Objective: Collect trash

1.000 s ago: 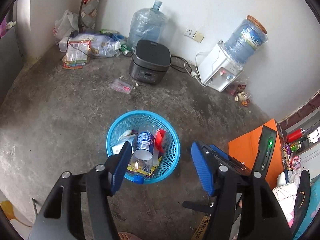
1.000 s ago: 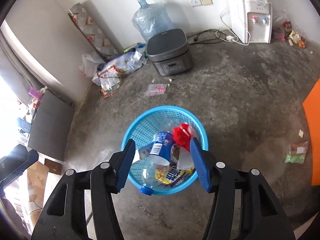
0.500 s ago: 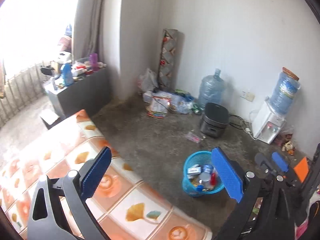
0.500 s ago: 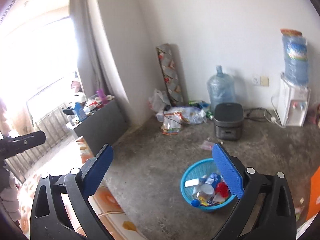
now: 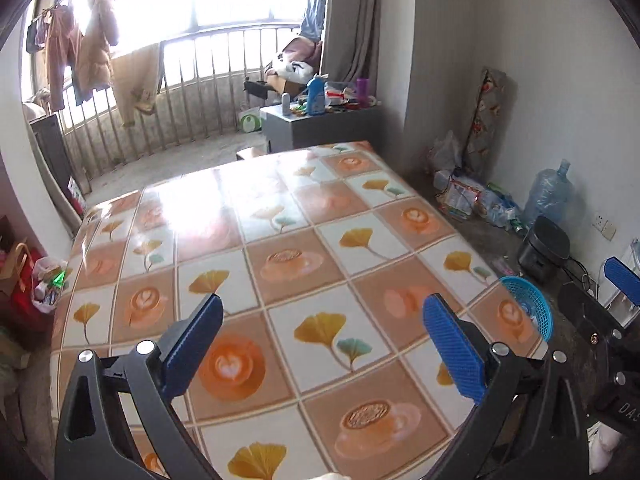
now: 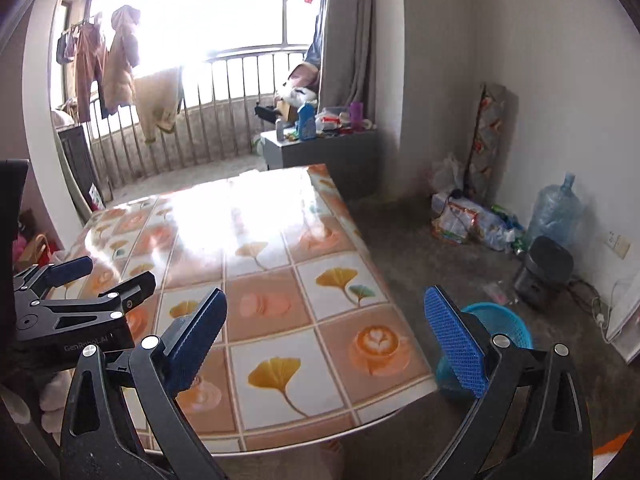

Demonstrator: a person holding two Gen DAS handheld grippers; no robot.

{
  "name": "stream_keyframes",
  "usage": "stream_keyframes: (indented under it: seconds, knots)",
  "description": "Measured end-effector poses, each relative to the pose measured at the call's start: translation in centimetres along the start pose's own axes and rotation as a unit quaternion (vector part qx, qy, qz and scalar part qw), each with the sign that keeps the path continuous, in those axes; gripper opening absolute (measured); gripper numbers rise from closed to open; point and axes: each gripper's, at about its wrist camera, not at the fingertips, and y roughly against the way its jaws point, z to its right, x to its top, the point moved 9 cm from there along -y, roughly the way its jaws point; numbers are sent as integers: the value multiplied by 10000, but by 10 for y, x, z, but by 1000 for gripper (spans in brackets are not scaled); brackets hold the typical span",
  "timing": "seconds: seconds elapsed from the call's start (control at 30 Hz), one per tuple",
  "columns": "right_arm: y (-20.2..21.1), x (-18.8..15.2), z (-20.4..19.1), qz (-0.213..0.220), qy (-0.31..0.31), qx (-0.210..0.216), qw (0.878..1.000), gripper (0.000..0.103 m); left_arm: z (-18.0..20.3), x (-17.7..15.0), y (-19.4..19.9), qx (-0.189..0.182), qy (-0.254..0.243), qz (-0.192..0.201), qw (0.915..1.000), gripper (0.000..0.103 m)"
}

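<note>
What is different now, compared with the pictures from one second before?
Both tools swung away from the blue basket on the floor and now face the tiled tablecloth table. The left tool and right tool have just been opening and stand wide, with nothing between their pads. The basket stays beside the table; its contents are not visible now.

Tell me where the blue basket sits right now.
The blue basket is on the floor at the lower right of both wrist views, just past the table corner, with the dark cooker behind it.
</note>
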Motion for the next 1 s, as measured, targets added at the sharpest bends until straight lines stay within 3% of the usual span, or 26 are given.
stream_keyframes:
  seconds: [0.13, 0.23, 0.5, 1.0]
  knots:
    - [-10, -39, -9, -682, 105, -59, 9976, 95, -7, -28, -9, -8, 79, -404, 9992, 98]
    - [-12, -50, 1, -942, 76, -264, 9952, 95, -8, -36, -16, -5, 32, -599, 9982, 98]
    - [0, -63, 32, -1123, -248, -841, 9898, 95, 0, -47, -28, -67, -38, -846, 9964, 98]
    - [-1, -73, 56, -1250, -255, -1232, 9842, 95, 11, -44, -37, -77, -191, -901, 9957, 98]
